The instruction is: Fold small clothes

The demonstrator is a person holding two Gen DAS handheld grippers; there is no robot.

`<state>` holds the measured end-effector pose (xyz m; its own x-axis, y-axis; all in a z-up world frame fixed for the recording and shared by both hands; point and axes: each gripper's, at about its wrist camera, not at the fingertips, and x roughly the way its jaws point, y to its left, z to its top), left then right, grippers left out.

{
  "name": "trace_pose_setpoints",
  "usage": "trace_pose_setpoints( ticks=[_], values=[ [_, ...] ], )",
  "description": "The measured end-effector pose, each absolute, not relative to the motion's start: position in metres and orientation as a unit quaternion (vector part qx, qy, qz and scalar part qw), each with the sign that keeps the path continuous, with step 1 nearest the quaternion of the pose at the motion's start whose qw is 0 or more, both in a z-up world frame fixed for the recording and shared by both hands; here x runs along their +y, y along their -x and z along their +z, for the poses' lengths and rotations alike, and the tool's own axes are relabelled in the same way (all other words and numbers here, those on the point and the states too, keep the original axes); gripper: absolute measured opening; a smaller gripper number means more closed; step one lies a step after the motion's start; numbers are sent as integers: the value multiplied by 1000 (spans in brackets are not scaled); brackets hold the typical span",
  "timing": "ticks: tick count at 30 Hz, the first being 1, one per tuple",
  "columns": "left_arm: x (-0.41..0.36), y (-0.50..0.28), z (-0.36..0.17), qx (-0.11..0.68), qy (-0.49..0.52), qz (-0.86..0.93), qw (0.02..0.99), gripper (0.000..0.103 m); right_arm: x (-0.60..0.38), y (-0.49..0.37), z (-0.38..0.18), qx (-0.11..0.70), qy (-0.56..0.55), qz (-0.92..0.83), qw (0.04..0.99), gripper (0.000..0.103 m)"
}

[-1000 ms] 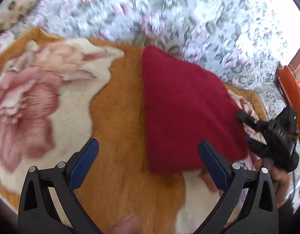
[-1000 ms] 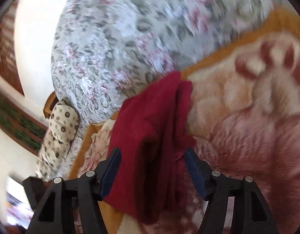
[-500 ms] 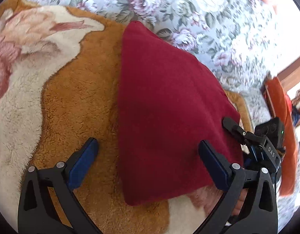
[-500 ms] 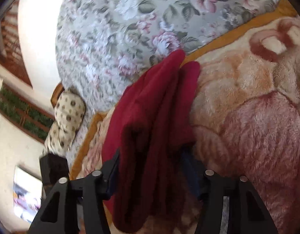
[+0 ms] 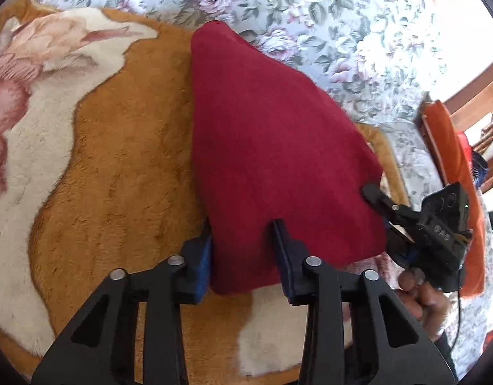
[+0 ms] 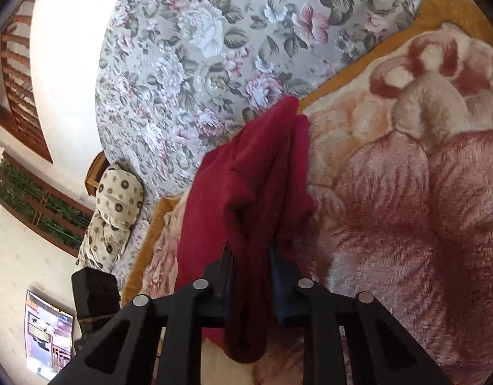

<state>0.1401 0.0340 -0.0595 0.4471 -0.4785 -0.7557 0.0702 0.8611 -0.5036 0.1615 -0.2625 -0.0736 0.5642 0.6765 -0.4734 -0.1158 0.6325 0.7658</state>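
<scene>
A dark red cloth (image 5: pixel 272 147) lies folded on a fleece blanket (image 5: pixel 124 192) of orange and cream with pink flowers. In the left wrist view my left gripper (image 5: pixel 243 250) is closing on the cloth's near left corner, and the fabric fills the gap between its blue pads. At the cloth's near right corner is my right gripper (image 5: pixel 383 218), with one finger over the fabric and a hand behind it. In the right wrist view the right gripper (image 6: pixel 251 269) is closing on a bunched, layered edge of the red cloth (image 6: pixel 256 173), and its pads press the folds.
A grey floral bedsheet (image 5: pixel 310 16) covers the bed beyond the blanket. A patterned cream pillow (image 6: pixel 115 211) lies at the bed's far end. An orange cushion (image 5: pixel 448 166) stands at the right of the left wrist view. White walls and wooden shelves show behind.
Both grippers came forward onto the near edge of the red cloth. Their jaws went from wide open to narrowed on the fabric, which now bunches between the pads.
</scene>
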Motion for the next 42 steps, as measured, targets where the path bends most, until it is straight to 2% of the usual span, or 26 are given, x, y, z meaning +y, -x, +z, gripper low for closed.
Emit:
trace_pose_setpoints(
  ticks=[1, 2, 3, 7, 8, 9, 11, 17, 19, 20, 21, 22, 25, 28, 29, 30, 32, 36, 42],
  values=[
    [36, -142, -62, 499, 212, -161, 825, 52, -264, -162, -77, 403, -364, 242, 804, 33],
    [40, -141, -64, 497, 224, -163, 823, 52, -266, -162, -80, 408, -376, 238, 797, 42],
    [42, -141, -66, 495, 233, -162, 821, 52, -268, -159, -83, 410, -379, 225, 798, 47],
    [39, -141, -63, 487, 224, -153, 830, 52, -262, -174, -94, 420, -380, 244, 787, 49],
    [40, -141, -61, 481, 227, -147, 834, 51, -254, -182, -95, 426, -368, 271, 780, 46],
    [43, -140, -60, 474, 231, -140, 838, 44, -247, -188, -95, 430, -358, 292, 776, 35],
    [49, -138, -58, 464, 240, -132, 842, 35, -234, -198, -95, 429, -338, 314, 777, 27],
    [50, -138, -59, 463, 241, -128, 843, 35, -240, -174, -90, 423, -354, 263, 791, 20],
    [49, -139, -60, 467, 236, -126, 843, 35, -237, -162, -81, 425, -346, 237, 803, 21],
    [49, -139, -61, 468, 237, -126, 842, 36, -233, -158, -77, 425, -329, 223, 813, 24],
    [51, -140, -63, 471, 241, -125, 839, 40, -230, -155, -75, 428, -316, 207, 821, 31],
    [53, -140, -64, 471, 246, -123, 838, 42, -231, -154, -76, 432, -316, 197, 822, 32],
    [57, -135, -62, 467, 249, -115, 841, 47, -243, -140, -68, 422, -330, 184, 824, 33],
    [49, -122, -47, 455, 201, -90, 863, 52, -250, -110, -50, 410, -307, 171, 842, 33],
    [44, -114, -40, 447, 179, -87, 872, 65, -248, -98, -44, 407, -289, 174, 849, 33],
    [37, -100, -31, 432, 151, -89, 885, 84, -245, -81, -38, 404, -258, 177, 859, 33],
    [25, -78, -22, 413, 103, -89, 900, 102, -232, -52, -29, 405, -187, 179, 877, 33],
    [2, -47, -20, 410, 9, -74, 909, 103, -218, -2, -18, 370, -86, 141, 914, 33],
    [-6, -35, -21, 414, -9, -77, 907, 103, -222, 17, -11, 324, -62, 69, 941, 33]
  ],
)
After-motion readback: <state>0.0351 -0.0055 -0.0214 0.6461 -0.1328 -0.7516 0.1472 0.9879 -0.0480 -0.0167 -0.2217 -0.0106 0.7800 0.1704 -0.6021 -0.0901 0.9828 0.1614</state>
